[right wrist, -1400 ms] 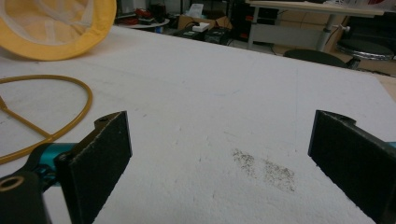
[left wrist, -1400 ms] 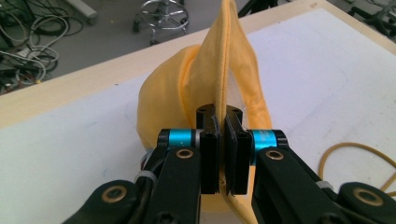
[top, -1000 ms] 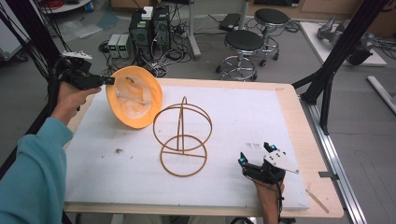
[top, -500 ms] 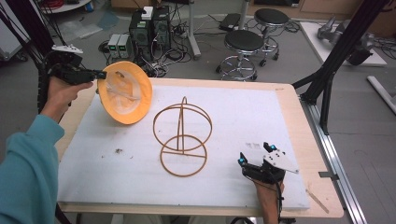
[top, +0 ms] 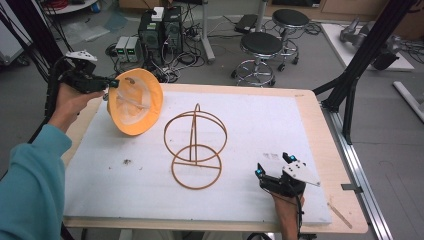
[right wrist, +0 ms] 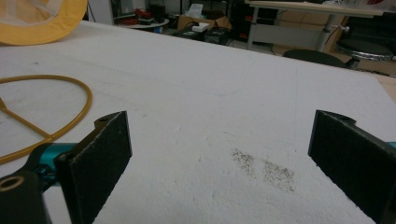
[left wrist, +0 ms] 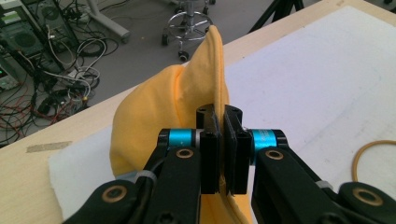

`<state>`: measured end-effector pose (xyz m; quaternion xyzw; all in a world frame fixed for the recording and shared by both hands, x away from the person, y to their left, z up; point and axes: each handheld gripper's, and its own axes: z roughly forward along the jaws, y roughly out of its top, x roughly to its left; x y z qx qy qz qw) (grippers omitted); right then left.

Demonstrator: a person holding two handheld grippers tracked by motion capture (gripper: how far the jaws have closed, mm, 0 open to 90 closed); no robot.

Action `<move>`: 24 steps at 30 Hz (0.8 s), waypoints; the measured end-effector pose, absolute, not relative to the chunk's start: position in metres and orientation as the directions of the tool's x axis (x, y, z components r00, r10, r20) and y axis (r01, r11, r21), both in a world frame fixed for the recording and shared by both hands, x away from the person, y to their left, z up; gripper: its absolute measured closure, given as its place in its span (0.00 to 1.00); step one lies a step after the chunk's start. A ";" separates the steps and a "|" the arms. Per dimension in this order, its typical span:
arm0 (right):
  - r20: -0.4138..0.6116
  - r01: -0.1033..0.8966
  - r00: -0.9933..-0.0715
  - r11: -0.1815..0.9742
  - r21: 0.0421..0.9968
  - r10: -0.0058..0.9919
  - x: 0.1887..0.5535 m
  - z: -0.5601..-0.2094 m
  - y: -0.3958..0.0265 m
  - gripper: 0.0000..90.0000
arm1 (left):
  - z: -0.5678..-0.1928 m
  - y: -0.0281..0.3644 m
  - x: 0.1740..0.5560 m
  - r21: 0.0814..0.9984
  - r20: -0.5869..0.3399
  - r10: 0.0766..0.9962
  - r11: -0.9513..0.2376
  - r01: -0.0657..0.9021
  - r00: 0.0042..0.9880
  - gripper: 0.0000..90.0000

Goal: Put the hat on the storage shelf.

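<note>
A yellow cloth hat (top: 135,102) hangs tilted over the far left of the white mat, its open inside facing right. My left gripper (top: 107,85) is shut on its brim; in the left gripper view the pads (left wrist: 210,149) pinch the brim edge of the hat (left wrist: 154,107) between them. A golden wire stand (top: 195,145), two upright hoops on a ring base, stands mid-mat, apart from the hat. My right gripper (top: 271,164) rests low at the near right, open, with bare mat between its jaws (right wrist: 219,154). The stand's base ring (right wrist: 88,100) lies to its left.
The white foam mat (top: 280,125) covers most of a wooden table (top: 320,135). Dark crumbs mark the mat near the right gripper (right wrist: 264,170). Beyond the far edge are stools (top: 260,45), computer boxes with cables (top: 160,27), and a black frame leg (top: 350,85).
The left gripper has carried the hat a little to the left and the hat now stands more upright. The right gripper and the wire stand have not moved.
</note>
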<state>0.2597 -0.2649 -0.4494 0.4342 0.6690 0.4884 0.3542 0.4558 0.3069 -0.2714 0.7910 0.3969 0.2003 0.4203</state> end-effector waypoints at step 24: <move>-0.054 0.224 -0.370 0.145 0.964 0.927 0.259 -0.450 -0.265 0.05 | -0.288 0.278 0.412 0.850 -0.123 0.721 -0.278 0.447 0.682 0.95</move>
